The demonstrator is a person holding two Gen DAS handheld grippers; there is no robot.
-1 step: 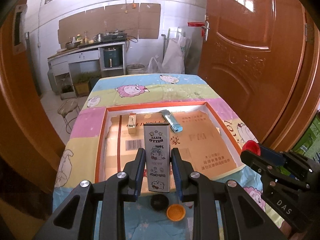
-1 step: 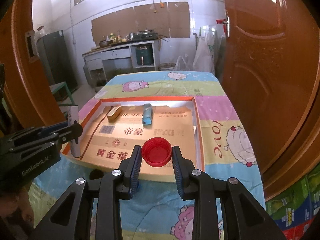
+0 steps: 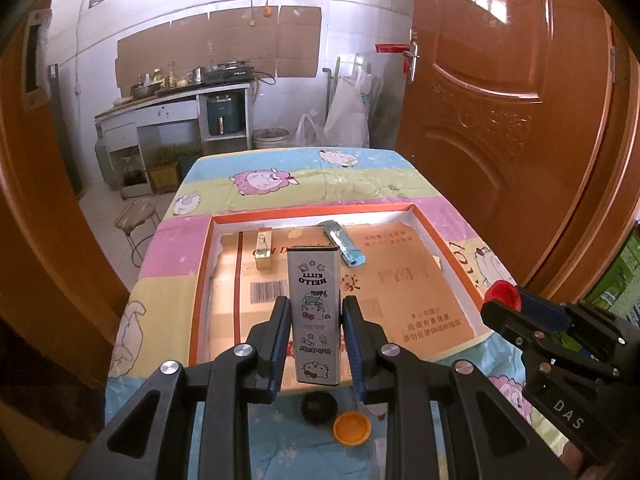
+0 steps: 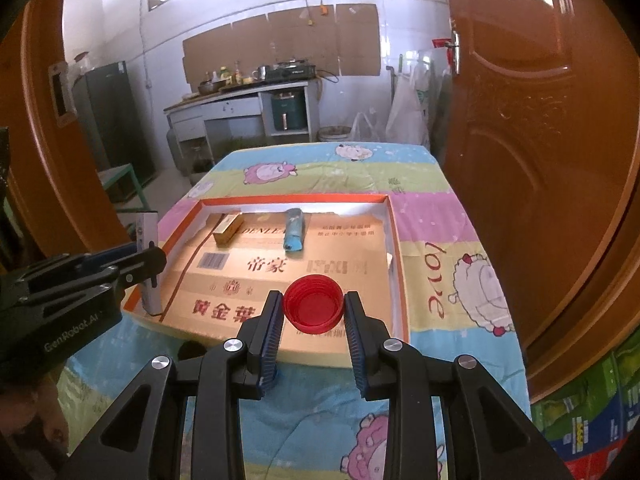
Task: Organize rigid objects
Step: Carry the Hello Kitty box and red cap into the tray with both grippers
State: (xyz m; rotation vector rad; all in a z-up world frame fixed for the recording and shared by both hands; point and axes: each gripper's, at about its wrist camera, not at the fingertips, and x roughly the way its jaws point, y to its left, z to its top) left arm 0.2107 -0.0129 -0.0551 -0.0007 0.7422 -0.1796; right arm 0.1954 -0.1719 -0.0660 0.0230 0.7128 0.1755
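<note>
your left gripper (image 3: 314,322) is clamped on a white hello kitty box (image 3: 315,312), both pads pressed to its long sides, holding it upright over the near edge of the shallow orange-rimmed tray (image 3: 436,236) that sits on the table. your right gripper (image 4: 313,314) is squeezed on a red bottle cap (image 4: 313,304), open side up, over the near half of the tray's cardboard liner (image 4: 352,256). inside the tray, near its far edge, a small gold box (image 3: 264,249) lies toward the far left corner and a blue lighter (image 3: 345,243) lies toward the middle, well apart from each other. on the cartoon-sheep tablecloth (image 3: 320,184), just outside the tray's near edge, an orange cap (image 3: 352,427) sits beside a black cap (image 3: 318,407).
</note>
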